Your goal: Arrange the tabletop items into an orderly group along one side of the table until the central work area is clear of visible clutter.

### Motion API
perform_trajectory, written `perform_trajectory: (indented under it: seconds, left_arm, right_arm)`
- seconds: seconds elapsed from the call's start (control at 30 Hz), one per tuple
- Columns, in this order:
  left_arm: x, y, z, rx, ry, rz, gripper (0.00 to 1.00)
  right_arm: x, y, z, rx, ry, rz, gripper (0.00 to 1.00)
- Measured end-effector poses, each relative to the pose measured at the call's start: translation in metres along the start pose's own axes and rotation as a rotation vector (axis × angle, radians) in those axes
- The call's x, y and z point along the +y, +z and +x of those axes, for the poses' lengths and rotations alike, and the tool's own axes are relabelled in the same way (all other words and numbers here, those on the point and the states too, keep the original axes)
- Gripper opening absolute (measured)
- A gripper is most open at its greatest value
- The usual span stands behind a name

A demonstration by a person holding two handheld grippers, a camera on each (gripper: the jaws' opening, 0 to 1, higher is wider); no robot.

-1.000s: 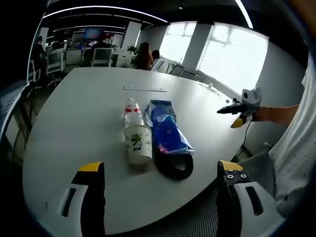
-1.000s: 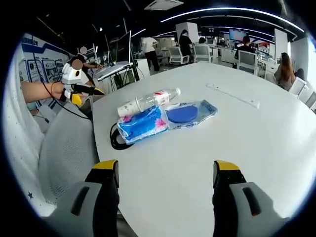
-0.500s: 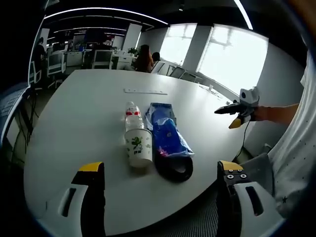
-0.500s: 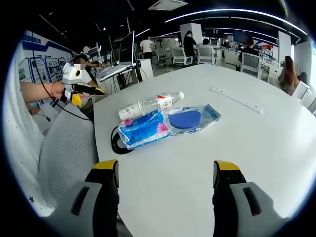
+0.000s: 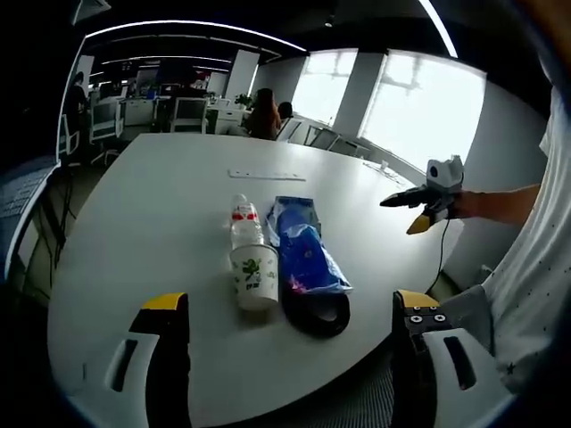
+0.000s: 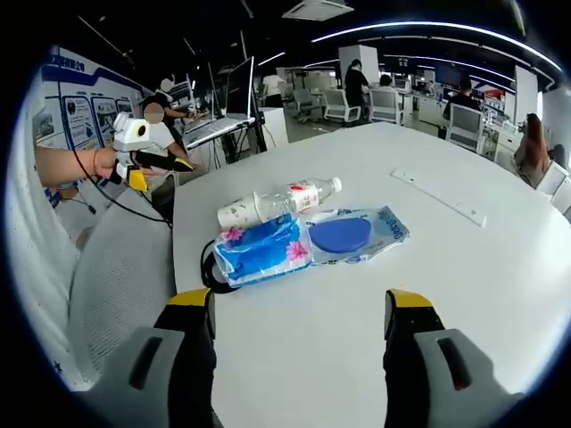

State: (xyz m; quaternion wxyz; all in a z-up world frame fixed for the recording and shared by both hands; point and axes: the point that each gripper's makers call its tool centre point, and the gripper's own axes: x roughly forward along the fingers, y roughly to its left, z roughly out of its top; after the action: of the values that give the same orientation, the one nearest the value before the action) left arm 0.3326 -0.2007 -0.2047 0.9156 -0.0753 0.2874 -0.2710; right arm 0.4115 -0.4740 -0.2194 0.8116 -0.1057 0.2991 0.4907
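Both the left gripper and right gripper hover wide-jawed, holding nothing, above the table.

Grey moulded left gripper jaws with slotted cut-outs, black inner faces and yellow tips, two small screws on one black pad. Same build on the right gripper. White short-sleeved shirt with tiny dark dots. Thin black cable trailing from the white-bodied gripper.
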Motion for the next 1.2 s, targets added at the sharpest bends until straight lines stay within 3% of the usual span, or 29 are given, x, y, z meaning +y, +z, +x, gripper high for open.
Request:
perform_trajectory:
  seconds: [0.8,1.2]
  left_arm:
    - [0.006,0.006,-0.005,-0.036,0.056,-0.036,0.96]
    - [0.011,0.008,-0.001,-0.041,0.068,-0.063,0.95]
  right_arm:
    - [-0.009,0.030,0.057,0.021,0.110,-0.073,0.73]
    - [-0.016,0.037,0.088,0.039,0.151,-0.083,0.68]
